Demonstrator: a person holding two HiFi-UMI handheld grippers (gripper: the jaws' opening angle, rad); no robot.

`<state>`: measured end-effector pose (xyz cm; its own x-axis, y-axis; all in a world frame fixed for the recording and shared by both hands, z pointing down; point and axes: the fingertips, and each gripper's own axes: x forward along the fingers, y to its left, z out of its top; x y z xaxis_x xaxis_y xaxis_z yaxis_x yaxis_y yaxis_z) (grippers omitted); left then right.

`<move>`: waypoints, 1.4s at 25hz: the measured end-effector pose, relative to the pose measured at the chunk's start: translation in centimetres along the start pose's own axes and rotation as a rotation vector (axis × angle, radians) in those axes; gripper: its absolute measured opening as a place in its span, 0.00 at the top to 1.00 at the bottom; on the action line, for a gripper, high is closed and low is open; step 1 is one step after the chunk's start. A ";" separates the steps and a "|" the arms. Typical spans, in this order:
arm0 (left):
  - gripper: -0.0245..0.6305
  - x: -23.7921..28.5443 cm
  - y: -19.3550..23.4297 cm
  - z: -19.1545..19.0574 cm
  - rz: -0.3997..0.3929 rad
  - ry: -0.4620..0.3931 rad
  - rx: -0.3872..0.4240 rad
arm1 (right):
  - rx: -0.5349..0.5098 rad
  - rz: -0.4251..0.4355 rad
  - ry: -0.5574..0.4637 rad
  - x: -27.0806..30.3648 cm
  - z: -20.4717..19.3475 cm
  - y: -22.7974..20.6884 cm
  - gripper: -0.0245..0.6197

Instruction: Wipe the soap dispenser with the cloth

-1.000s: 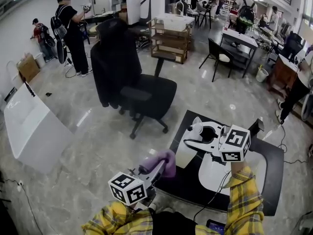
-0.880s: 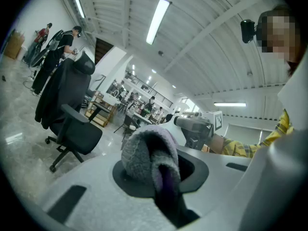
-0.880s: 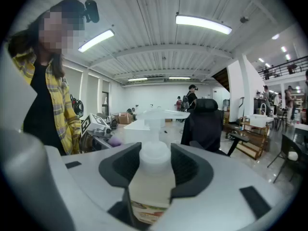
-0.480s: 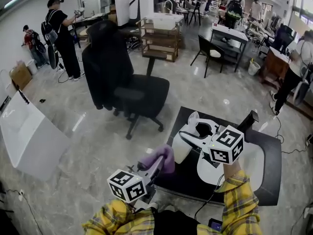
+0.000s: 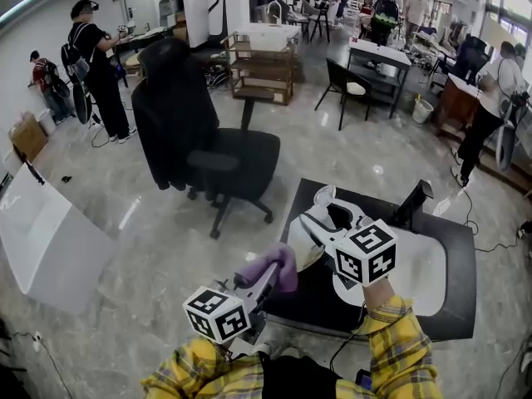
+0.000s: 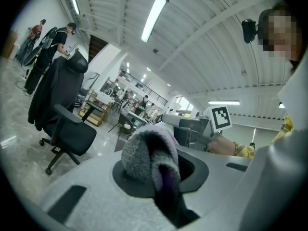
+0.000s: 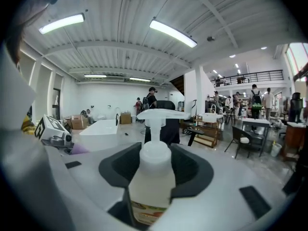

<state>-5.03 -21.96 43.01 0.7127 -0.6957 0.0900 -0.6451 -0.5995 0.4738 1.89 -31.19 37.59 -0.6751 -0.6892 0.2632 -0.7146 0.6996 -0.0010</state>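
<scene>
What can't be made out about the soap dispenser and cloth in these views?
- Soap dispenser label and base: right gripper view, cut off below by the right claw; print too blurred to read.
- Its body: head view, largely hidden behind that claw.
- Cloth lower end: left gripper view, buried in the left claw.

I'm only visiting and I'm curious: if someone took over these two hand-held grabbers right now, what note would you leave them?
Left gripper: shut on the cloth, which is bunched between its jaws.
Right gripper: shut on the soap dispenser, held upright with the pump on top.
Where: both are held in the air near the black table, with the cloth to the left of the dispenser and not touching it.
Done: both items are in hand.
Left: bring the cloth against the dispenser and wipe it.
</scene>
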 end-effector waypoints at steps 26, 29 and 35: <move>0.89 -0.2 -0.2 0.4 -0.026 0.005 -0.013 | 0.072 -0.358 -0.036 -0.3 0.4 -0.6 0.68; 0.89 0.2 -0.3 0.4 -0.032 0.005 -0.016 | 0.058 -0.232 -0.034 -0.4 0.3 -0.4 0.67; 0.89 0.3 -0.5 0.6 -0.055 0.008 -0.014 | -0.107 0.049 0.000 -0.4 -0.2 0.8 0.60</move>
<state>-4.64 -22.14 42.33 0.7492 -0.6586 0.0706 -0.6009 -0.6309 0.4907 1.68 -30.32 37.64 -0.7087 -0.6538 0.2653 -0.6571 0.7485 0.0892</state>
